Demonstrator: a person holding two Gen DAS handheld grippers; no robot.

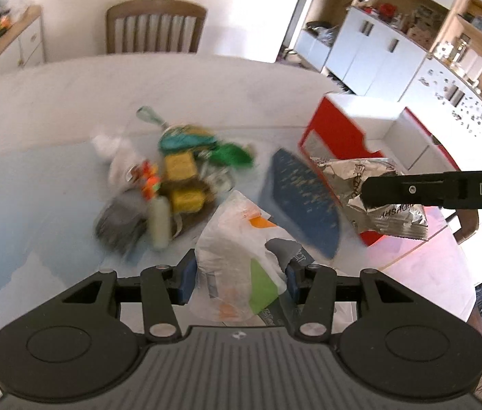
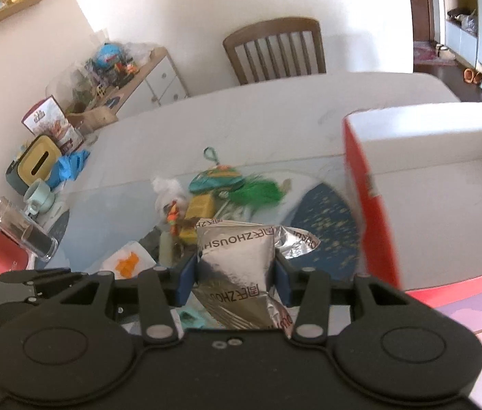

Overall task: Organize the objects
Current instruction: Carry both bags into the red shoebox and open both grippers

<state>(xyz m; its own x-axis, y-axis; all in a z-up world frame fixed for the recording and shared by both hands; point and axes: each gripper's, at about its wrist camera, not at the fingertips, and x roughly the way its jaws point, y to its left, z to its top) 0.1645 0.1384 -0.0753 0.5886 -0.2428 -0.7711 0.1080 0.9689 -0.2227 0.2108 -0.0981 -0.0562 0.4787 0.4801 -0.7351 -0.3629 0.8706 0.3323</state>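
Note:
My left gripper (image 1: 239,271) is shut on a clear plastic bag (image 1: 237,239) with orange and green items inside, held above the table. My right gripper (image 2: 236,278) is shut on a silver foil packet (image 2: 237,259); the packet also shows in the left wrist view (image 1: 371,191), close to the red box. The red box (image 2: 371,205) with a white inside stands open at the right, and shows in the left wrist view (image 1: 336,126). A pile of small objects (image 1: 172,184) lies mid-table, with yellow blocks, a green pouch and a grey cloth.
A dark blue patterned mat (image 1: 300,205) lies between the pile and the box. A wooden chair (image 1: 155,27) stands behind the white table (image 1: 70,102). A glass jar (image 2: 18,232), a mug (image 2: 37,194) and a tissue box (image 2: 36,164) stand at the left.

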